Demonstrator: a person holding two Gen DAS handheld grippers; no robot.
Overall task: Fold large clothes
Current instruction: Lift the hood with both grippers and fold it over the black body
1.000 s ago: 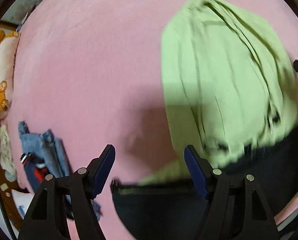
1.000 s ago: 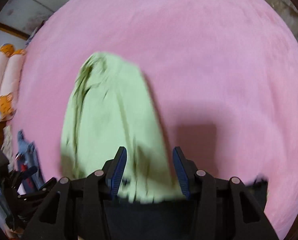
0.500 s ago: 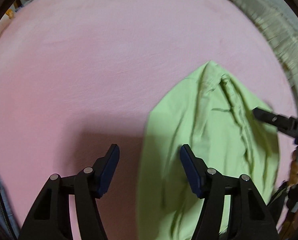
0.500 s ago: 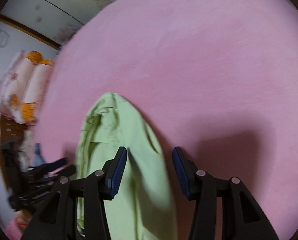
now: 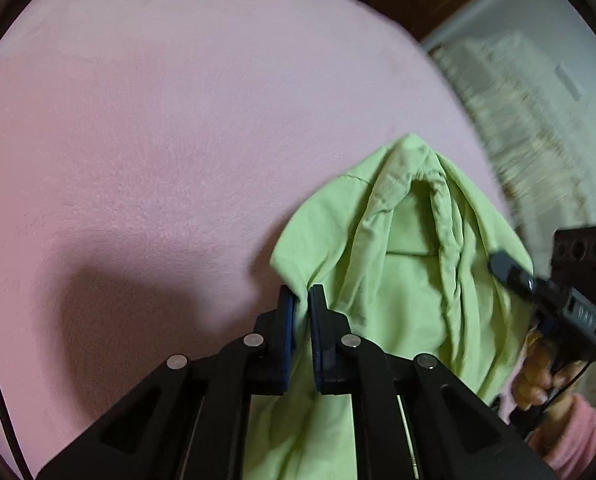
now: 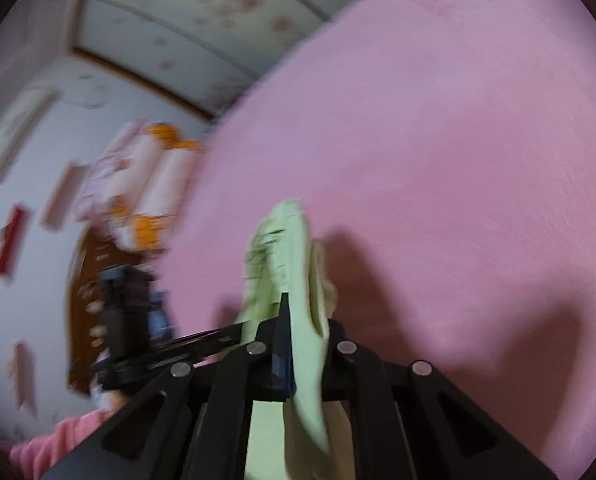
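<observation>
Pink blanket (image 5: pixel 178 140), orange-patterned pillows (image 6: pixel 154 184)

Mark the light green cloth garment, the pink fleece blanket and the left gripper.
light green cloth garment (image 5: pixel 410 280), left wrist view, creased middle.
pink fleece blanket (image 5: pixel 158 120), left wrist view, bare stretch.
left gripper (image 5: pixel 302 300), left wrist view, between fingertips.

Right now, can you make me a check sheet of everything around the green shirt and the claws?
Surface: pink fuzzy blanket, with claw shadows on it.
Job's things: light green garment, bunched and creased, lying on the blanket.
Clutter: nothing seen on the blanket.
Grippers: left claw has just closed, shut on the garment's edge; right claw has just closed, shut on a fold of it.
Cables: thin dark cable at the left view's edge.
Surroundings: rolled bedding with orange print, blurred wall, pink sleeve.
</observation>
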